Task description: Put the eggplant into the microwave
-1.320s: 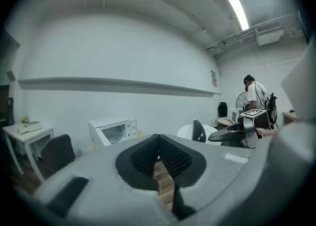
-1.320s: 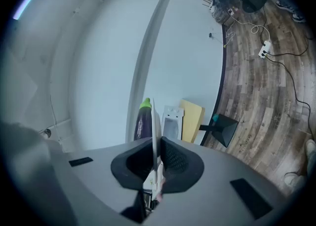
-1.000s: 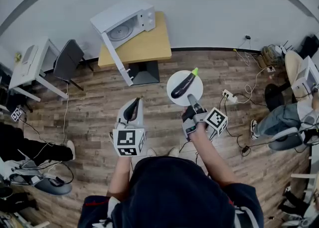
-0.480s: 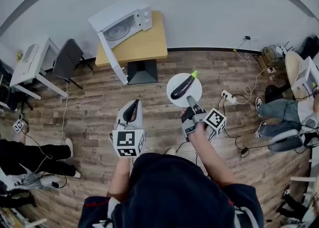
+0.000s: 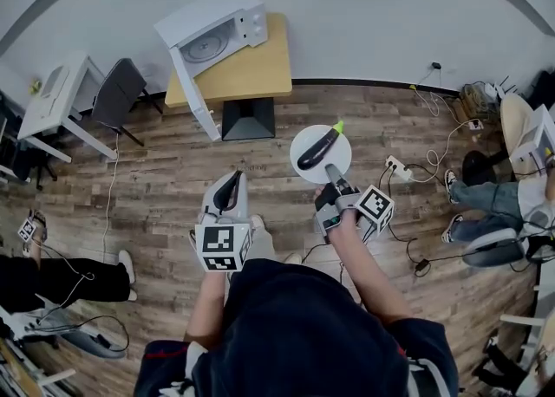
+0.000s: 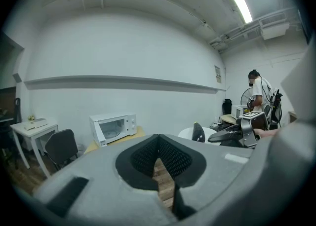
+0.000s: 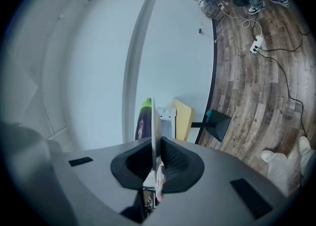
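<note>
Between the jaws of the right gripper (image 5: 334,180) the rim of a white plate (image 5: 305,139) is clamped, and the eggplant (image 5: 317,149) lies on it just beyond the fingertips. Alongside, the left gripper (image 5: 230,191) is closed and empty. The microwave (image 5: 212,35) stands well ahead, door open.
</note>
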Demonstrator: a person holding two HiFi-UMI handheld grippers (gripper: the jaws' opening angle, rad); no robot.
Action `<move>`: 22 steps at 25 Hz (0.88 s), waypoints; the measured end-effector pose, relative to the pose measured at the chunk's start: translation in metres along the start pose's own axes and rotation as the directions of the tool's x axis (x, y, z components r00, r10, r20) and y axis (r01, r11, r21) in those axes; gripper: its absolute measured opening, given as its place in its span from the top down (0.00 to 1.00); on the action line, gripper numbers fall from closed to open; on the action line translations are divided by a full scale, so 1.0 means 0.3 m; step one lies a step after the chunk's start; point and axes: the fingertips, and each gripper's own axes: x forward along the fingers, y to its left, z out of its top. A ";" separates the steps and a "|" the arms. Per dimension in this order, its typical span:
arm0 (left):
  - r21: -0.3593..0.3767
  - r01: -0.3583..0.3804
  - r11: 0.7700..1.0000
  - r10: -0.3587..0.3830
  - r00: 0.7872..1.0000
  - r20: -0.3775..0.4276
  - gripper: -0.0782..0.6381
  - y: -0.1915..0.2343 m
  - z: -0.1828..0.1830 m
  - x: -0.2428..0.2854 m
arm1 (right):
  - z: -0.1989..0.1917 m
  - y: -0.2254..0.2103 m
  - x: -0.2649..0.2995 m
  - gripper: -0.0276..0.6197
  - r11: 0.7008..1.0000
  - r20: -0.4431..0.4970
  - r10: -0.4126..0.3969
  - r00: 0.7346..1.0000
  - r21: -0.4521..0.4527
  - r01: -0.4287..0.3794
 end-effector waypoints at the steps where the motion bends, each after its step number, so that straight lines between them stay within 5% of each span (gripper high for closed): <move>1: -0.001 -0.003 1.000 0.003 1.000 -0.002 0.87 0.004 -0.002 0.006 | 0.001 -0.002 0.011 0.92 1.000 -0.004 -0.001 1.000 0.002 0.001; 22: -0.013 -0.012 1.000 0.012 1.000 -0.013 0.87 0.331 0.072 0.431 | 0.083 0.046 0.546 0.92 0.999 -0.027 -0.022 0.999 0.031 0.022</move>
